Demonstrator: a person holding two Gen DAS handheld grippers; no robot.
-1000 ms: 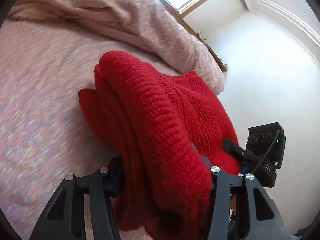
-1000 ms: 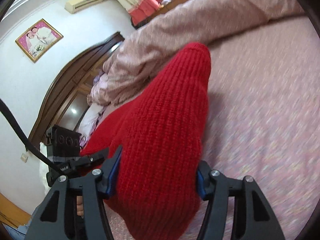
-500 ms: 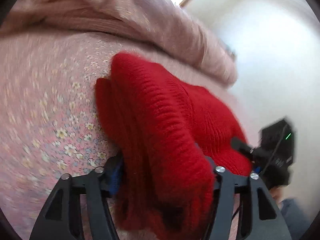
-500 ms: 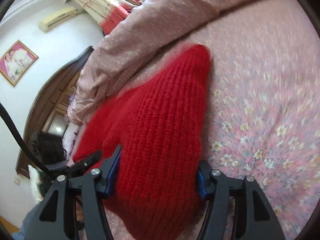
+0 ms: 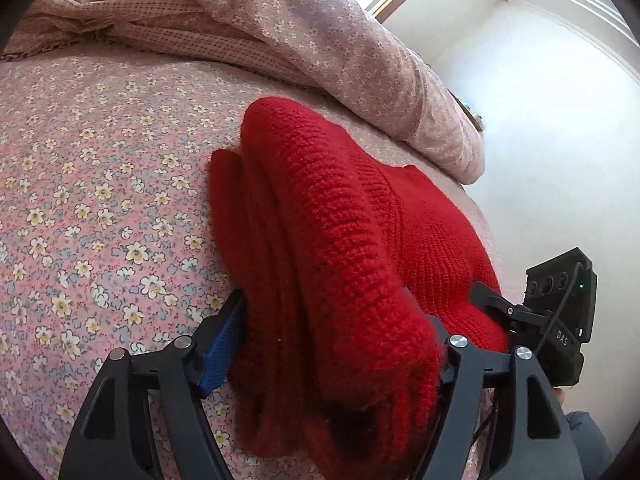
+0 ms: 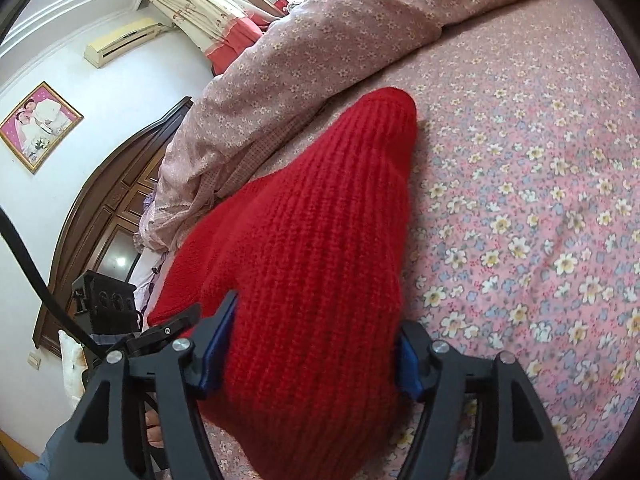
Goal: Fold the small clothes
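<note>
Both tongs, left [image 5: 324, 344] and right [image 6: 312, 344], grip the chunky ribbed red knit [image 5: 340, 232] over the floral bedsheet [image 5: 100, 200].

A home bedroom: floral bed sheet [image 6: 520, 184], quilt [image 6: 320, 40], wedding portrait [image 6: 38, 126]

You're looking at one red knitted garment [image 5: 340, 240] – chunky ribbed wool, folded into several thick layers. It rests on the floral bedsheet [image 5: 100, 200], its rounded far end just short of the bunched quilt [image 5: 320, 32] – near end bulging upward.
</note>
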